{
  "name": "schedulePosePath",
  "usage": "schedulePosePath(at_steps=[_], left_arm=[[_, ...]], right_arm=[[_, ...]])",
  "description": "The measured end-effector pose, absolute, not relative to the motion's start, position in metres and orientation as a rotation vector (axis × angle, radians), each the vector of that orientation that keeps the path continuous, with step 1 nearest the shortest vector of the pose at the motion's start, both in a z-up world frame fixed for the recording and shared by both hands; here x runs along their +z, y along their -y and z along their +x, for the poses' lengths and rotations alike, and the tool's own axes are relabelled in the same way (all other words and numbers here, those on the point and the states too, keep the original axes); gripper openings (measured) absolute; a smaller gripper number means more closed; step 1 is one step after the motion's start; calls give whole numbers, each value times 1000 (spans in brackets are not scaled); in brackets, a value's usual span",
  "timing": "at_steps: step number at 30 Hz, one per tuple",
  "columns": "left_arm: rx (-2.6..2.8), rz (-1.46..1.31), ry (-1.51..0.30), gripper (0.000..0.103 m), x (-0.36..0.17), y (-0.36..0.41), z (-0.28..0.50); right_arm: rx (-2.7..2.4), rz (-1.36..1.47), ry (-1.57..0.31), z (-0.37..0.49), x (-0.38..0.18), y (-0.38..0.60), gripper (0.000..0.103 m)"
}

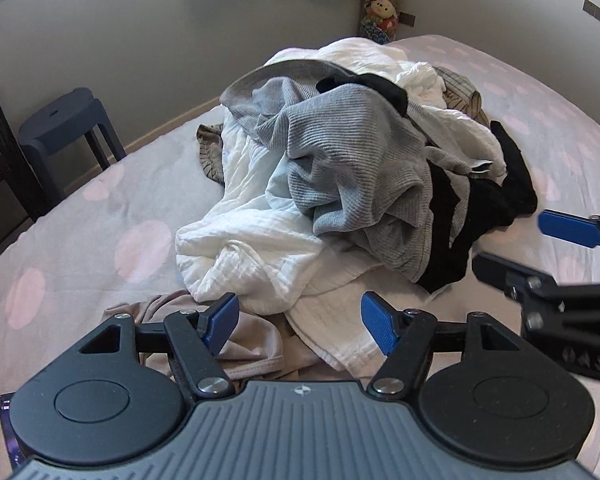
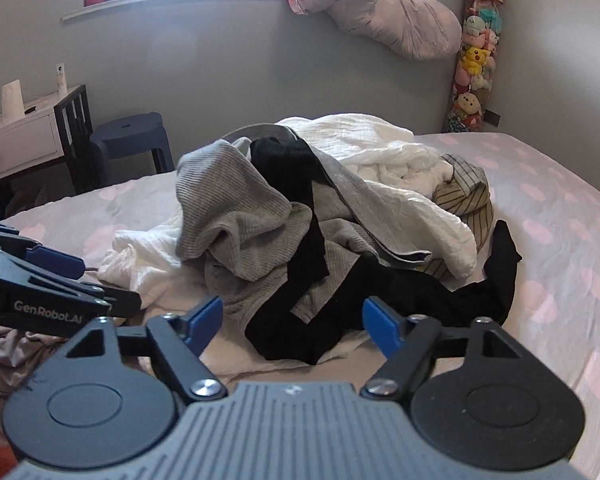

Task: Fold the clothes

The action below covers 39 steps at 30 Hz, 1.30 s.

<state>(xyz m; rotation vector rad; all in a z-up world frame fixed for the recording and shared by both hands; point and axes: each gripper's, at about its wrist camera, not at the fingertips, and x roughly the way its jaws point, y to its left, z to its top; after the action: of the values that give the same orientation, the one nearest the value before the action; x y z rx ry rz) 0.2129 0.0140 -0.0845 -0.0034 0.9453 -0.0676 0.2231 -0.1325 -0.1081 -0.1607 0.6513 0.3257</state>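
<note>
Condition: clothes heaped unfolded on the bed, no folded item in view. Grey ribbed garment on top of the heap; white crinkled garment beneath and on the near-left side of it; black garment trailing from the crest of the grey ribbed garment down to its near-right side; striped garment behind it at far right; beige garment at the near edge, partly under the white one.

Tool state: left gripper spread wide, holding nothing, poised over the near hem of the white crinkled garment, near-left of the grey ribbed garment. Right gripper likewise spread wide and holding nothing, poised above the near end of the black garment, directly in front of the grey ribbed garment.

Judged step: separating one garment from the heap for folding.

Procedure for a clean pick:
- Select a single garment; the black one, draped over the grey ribbed garment, appears least buried.
- Close on one layer of cloth only, at an edge or corner, not on a bunched fold.
- Lift slowly away from the grey ribbed garment; watch for snagging where the black strip crosses its crest.
- Use the other gripper to find a second corner, then spread flat on bare sheet beside the grey ribbed garment.

Risk: thin, limp cloth dragging neighbouring items along.
</note>
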Motion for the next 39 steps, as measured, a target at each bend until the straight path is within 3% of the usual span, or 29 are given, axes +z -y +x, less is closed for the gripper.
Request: schedulePosePath(at_steps=[8, 13, 14, 15, 16, 27, 39], left_arm=[[-29, -4, -1005, 66, -107, -16, 233], [-21, 5, -1021, 66, -111, -14, 233], [-20, 6, -1023, 66, -111, -14, 232], [-18, 7, -1024, 66, -110, -14, 230], [-15, 9, -1026, 66, -110, -14, 228], [-77, 41, -934, 66, -66, 9, 190], [-316, 64, -790, 68, -1, 88, 126]], right_arm=[[375, -78, -750, 270, -142, 125, 71], [384, -2, -778, 278, -158, 120, 46], [382, 11, -776, 278, -159, 120, 33], [367, 7, -769, 275, -156, 121, 12], [353, 2, -762, 272, -154, 122, 9], [88, -39, -592, 186, -92, 199, 7], [-284, -32, -450, 29, -33, 331, 7]])
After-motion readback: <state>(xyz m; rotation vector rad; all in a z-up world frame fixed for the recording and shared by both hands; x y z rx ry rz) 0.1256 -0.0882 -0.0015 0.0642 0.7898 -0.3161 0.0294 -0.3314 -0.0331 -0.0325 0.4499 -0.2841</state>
